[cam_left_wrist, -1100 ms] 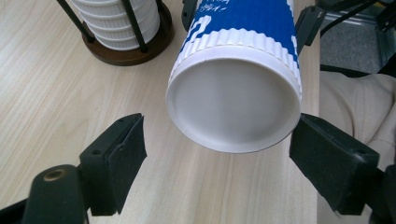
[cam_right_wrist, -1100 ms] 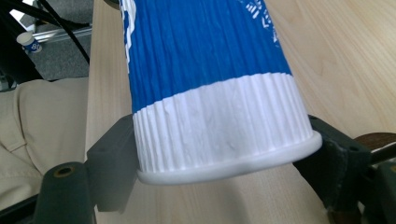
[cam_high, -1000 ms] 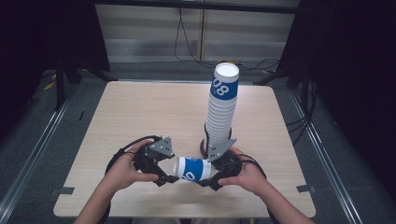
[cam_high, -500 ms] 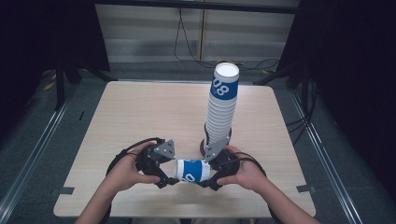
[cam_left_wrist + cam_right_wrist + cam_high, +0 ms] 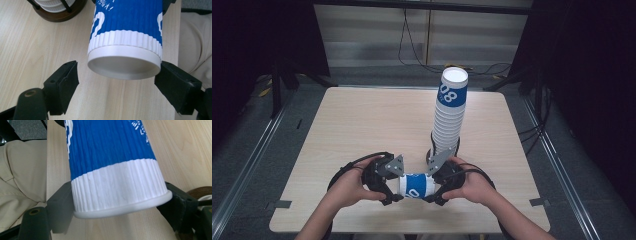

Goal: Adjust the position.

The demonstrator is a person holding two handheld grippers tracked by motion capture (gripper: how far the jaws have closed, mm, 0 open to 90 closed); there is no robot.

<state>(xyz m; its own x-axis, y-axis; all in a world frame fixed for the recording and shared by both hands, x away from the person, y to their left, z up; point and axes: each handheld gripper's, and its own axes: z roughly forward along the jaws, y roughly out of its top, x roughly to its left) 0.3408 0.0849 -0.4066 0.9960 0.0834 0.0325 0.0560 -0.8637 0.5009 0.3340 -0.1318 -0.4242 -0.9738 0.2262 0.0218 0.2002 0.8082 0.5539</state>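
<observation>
A blue and white ribbed paper cup (image 5: 418, 186) lies sideways in the air between my two grippers, near the table's front edge. My right gripper (image 5: 433, 188) is shut on its wide rim end (image 5: 112, 202), with both jaws pressed on the white band. My left gripper (image 5: 398, 188) is open around the cup's narrow base (image 5: 124, 66). One of its jaws stands clear of the base and the other is at its edge. A tall leaning stack of the same cups (image 5: 450, 115) rises just behind the right hand.
The stack stands in a dark round wooden holder (image 5: 62, 15) with thin black posts. The light wood table (image 5: 362, 125) has bare room at the left and back. The front edge is close under the hands, with the person's beige trousers (image 5: 20, 170) beyond it.
Both hands have sunk slightly toward the front edge with the cup. The left gripper has come in a little closer around the cup's base.
</observation>
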